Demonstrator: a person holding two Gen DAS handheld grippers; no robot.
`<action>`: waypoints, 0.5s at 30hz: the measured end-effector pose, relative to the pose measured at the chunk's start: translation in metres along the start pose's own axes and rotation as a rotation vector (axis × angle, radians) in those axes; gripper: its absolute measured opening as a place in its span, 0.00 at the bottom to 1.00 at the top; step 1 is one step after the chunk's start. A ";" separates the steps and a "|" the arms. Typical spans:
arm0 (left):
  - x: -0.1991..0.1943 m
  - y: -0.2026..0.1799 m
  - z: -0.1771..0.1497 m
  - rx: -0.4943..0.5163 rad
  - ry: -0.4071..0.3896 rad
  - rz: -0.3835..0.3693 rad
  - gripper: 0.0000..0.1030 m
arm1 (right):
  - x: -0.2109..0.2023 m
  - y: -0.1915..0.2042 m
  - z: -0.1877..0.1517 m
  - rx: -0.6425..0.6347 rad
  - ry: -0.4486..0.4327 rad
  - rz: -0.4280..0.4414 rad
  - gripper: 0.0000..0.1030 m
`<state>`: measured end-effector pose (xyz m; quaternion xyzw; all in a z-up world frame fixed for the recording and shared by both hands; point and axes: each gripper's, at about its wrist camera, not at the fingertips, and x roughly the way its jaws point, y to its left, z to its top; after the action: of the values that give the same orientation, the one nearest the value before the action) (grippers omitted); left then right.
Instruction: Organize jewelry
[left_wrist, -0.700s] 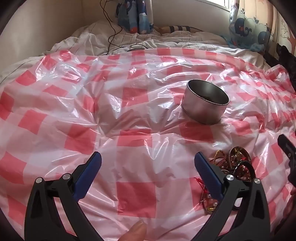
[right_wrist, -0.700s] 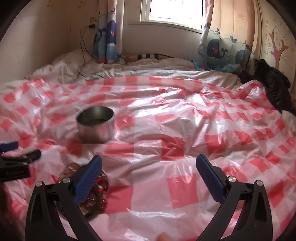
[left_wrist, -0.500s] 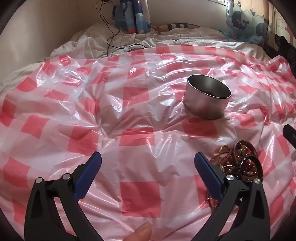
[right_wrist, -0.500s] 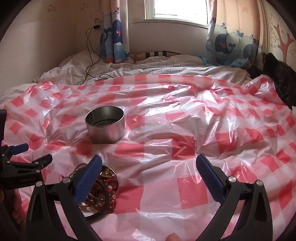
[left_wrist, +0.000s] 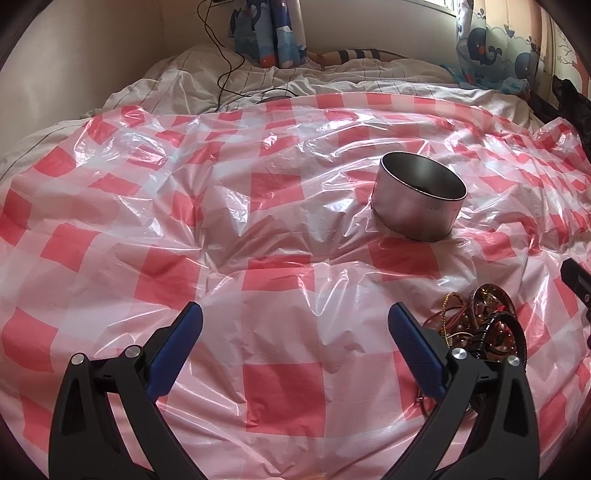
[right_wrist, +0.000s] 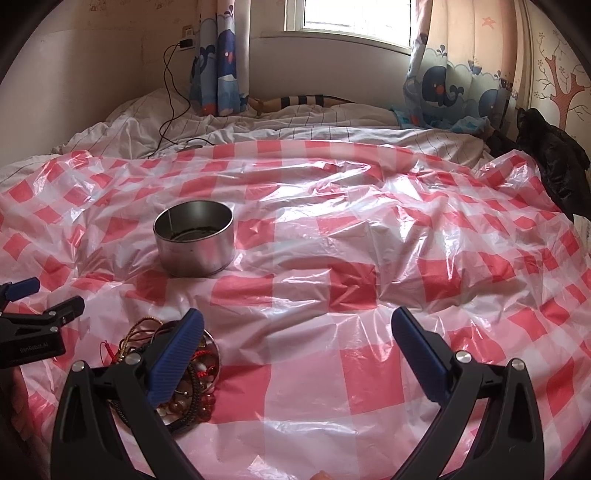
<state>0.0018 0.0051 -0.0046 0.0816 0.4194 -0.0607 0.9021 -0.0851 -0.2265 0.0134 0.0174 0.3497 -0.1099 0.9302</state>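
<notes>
A round metal tin (left_wrist: 419, 201) stands open on the red-and-white checked plastic sheet; it also shows in the right wrist view (right_wrist: 194, 243). A tangled pile of bracelets and beaded jewelry (left_wrist: 480, 325) lies in front of the tin, partly behind my left gripper's right finger. In the right wrist view the pile (right_wrist: 184, 369) sits on a round metal lid, partly behind the left finger. My left gripper (left_wrist: 295, 328) is open and empty, left of the pile. My right gripper (right_wrist: 297, 332) is open and empty, right of the pile.
The plastic sheet (right_wrist: 332, 258) covers a soft bed and is wrinkled. White bedding (right_wrist: 258, 125), a black charging cable (right_wrist: 166, 110) and whale-print curtains (right_wrist: 218, 74) are at the back. A black garment (right_wrist: 554, 166) lies at the far right edge.
Both grippers have pulled back and risen a little, so the tin and the jewelry pile sit farther ahead in both views. Both stay open and empty.
</notes>
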 end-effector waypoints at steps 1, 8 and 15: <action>0.000 0.000 0.000 -0.001 0.000 0.004 0.94 | 0.001 0.000 0.000 -0.004 0.000 0.000 0.95; 0.001 0.002 -0.001 -0.006 -0.001 0.003 0.94 | 0.001 0.002 0.000 -0.001 0.003 -0.001 0.95; 0.001 0.002 -0.001 -0.004 -0.001 0.002 0.94 | 0.001 0.000 0.000 0.002 0.002 0.002 0.95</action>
<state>0.0023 0.0072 -0.0053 0.0801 0.4188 -0.0591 0.9026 -0.0843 -0.2266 0.0124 0.0189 0.3505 -0.1095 0.9299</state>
